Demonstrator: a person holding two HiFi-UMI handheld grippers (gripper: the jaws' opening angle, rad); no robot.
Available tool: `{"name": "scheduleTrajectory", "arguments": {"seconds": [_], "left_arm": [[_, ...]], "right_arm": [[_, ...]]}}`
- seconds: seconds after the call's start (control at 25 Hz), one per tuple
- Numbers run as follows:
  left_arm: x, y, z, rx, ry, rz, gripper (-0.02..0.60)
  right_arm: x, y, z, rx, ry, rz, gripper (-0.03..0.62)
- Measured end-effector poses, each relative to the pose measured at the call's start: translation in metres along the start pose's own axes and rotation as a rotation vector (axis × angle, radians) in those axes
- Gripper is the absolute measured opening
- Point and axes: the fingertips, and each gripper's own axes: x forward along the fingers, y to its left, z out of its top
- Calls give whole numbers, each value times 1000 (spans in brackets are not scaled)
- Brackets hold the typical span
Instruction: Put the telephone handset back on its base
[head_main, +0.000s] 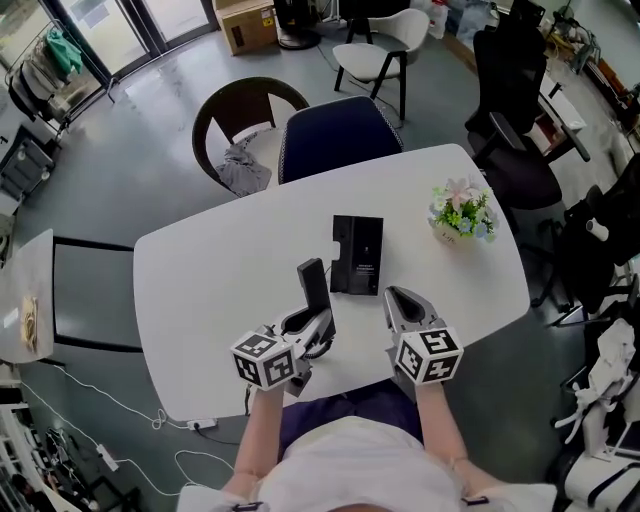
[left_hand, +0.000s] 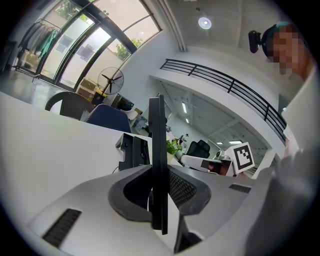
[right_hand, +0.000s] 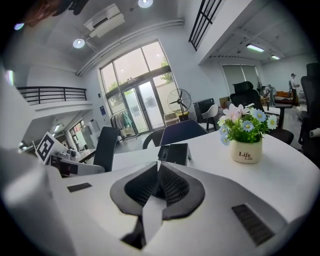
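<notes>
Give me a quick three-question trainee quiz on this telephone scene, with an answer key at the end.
1. True or false: the right gripper is holding the handset.
2. Multiple choice: in the head view, the flower pot stands where relative to the phone base? A) to its left B) to its right C) on top of it
3. Short answer: which gripper clamps the handset?
Key: 1 false, its jaws are shut on nothing; 2 B; 3 the left gripper.
</notes>
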Motion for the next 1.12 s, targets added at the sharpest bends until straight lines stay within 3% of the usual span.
{"name": "scheduleTrajectory", "arguments": {"seconds": [0.36, 0.64, 1.12], "left_arm": [[24, 2, 0, 8, -2, 45, 81], [38, -1, -1, 33, 33, 38, 81], [62, 18, 14, -15, 132, -42, 81]], "right_arm": [[20, -14, 1, -22, 32, 104, 44], [30, -21, 0, -21, 53, 162, 44], [30, -36, -6, 57, 57, 160, 44]]}}
